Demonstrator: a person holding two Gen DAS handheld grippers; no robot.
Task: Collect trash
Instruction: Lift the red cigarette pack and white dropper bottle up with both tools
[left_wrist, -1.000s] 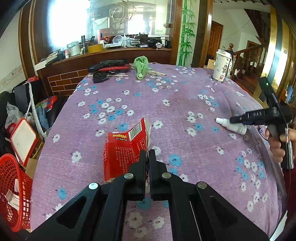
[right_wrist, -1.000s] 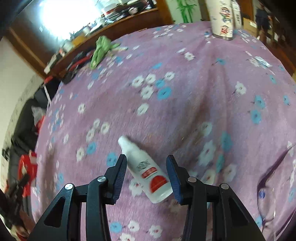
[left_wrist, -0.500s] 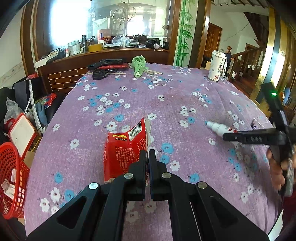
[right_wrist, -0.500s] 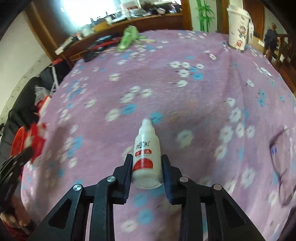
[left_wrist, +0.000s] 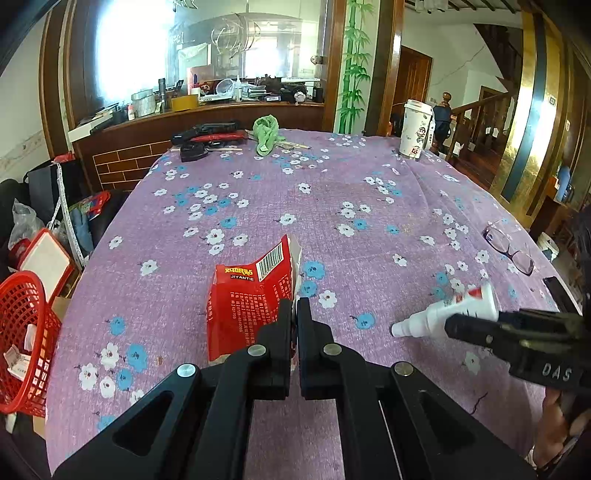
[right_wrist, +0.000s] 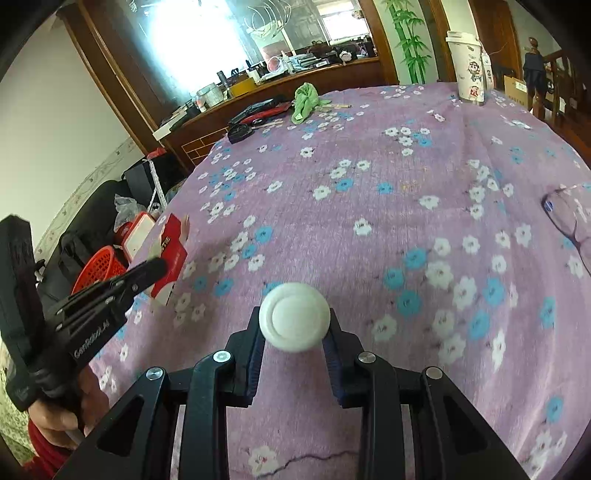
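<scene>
My left gripper (left_wrist: 294, 306) is shut on a torn red carton (left_wrist: 251, 295) and holds it over the purple flowered tablecloth (left_wrist: 332, 206). The carton also shows in the right wrist view (right_wrist: 170, 254), held by the left gripper (right_wrist: 157, 264). My right gripper (right_wrist: 294, 325) is shut on a small white bottle (right_wrist: 294, 317), lifted off the cloth with its cap pointing at the camera. In the left wrist view the bottle (left_wrist: 450, 308) points left from the right gripper (left_wrist: 452, 323). A red mesh basket (left_wrist: 22, 328) stands on the floor left of the table.
Glasses (left_wrist: 508, 249) lie near the right table edge. A paper cup (left_wrist: 415, 129), a green cloth (left_wrist: 267, 133) and black and red tools (left_wrist: 207, 134) sit at the far end. Bags and boxes crowd the floor on the left (left_wrist: 44, 236).
The right gripper closed on the white bottle, lifted it off the cloth and turned it cap-forward, moving nearer the left gripper. The left gripper kept its hold on the red carton.
</scene>
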